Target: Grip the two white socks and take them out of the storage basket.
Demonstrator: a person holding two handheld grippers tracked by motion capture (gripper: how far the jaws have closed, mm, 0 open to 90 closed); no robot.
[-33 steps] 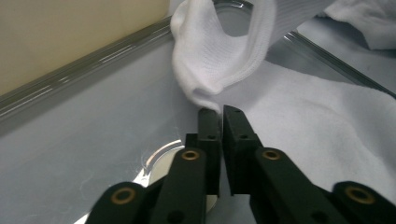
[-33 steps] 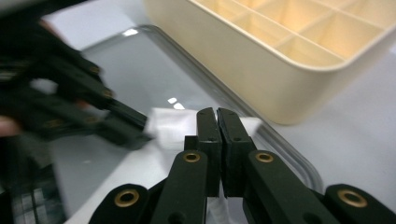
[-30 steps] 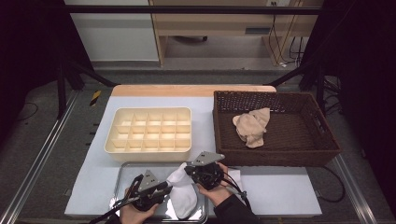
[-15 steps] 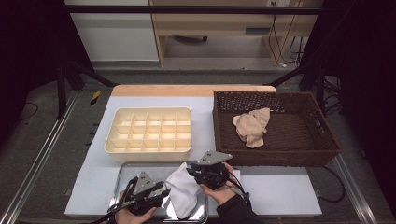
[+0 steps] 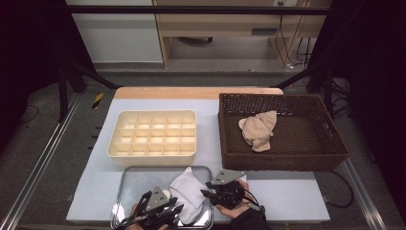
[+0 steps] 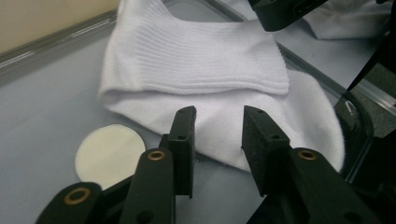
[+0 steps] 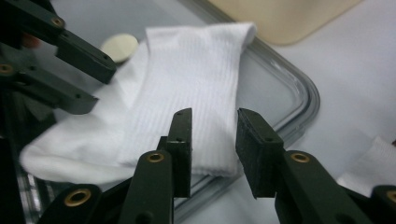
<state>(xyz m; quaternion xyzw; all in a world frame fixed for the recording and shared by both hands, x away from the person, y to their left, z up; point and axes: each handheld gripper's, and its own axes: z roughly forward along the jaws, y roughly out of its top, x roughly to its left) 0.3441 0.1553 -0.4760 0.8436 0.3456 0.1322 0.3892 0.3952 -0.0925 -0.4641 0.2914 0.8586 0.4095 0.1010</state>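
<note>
Both hand-held grippers are hovering over the metal tray (image 5: 129,178): the left hand-held gripper (image 6: 217,126) is standing with its jaws apart, gripping nothing, and the right hand-held gripper (image 7: 212,128) has just been opening, nothing between its jaws. The white sock (image 5: 187,193) is lying folded in the tray, between the two grippers, with a round pale disc (image 6: 109,151) just beside it.
</note>
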